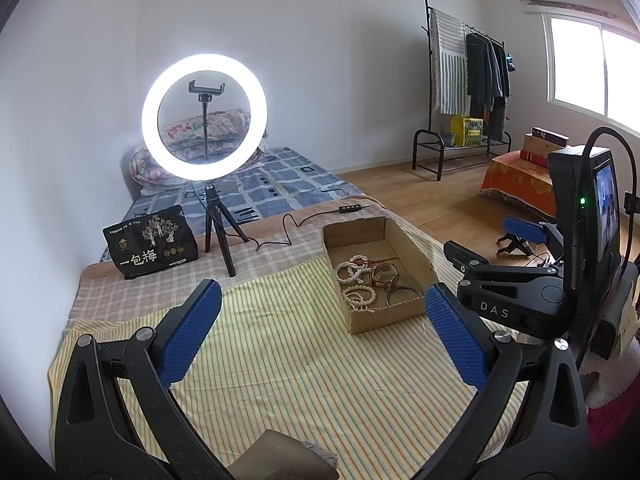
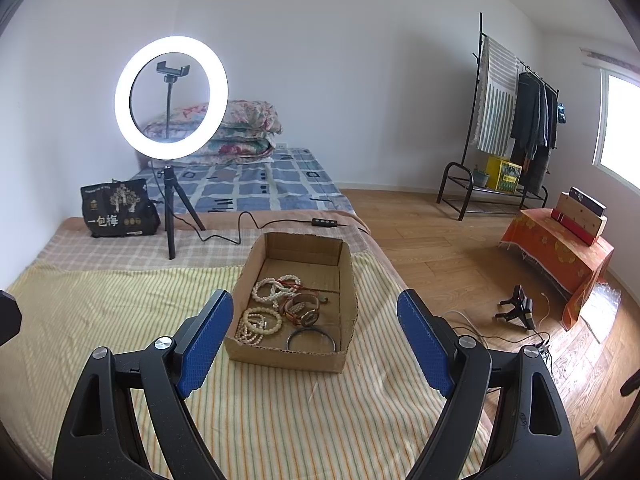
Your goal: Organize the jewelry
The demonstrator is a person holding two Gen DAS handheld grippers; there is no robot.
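Bag [image 2: 118, 210] black, printed "一包梅"; right gripper [image 1: 494, 242] body marked "DAS".

1 cardboard box [image 2: 344, 280], 2 watches [image 2: 306, 310], 1 bangle [image 2: 311, 333], 1 ring light [image 2: 171, 98]

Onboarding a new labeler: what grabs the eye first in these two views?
The lit ring light on its small tripod dominates, standing at the far left of the cloth-covered surface with a black snack bag beside it. Nearer, an open cardboard box holds pearl bracelets, a watch and a dark bangle. Both the left gripper and right gripper frame it, open and empty.
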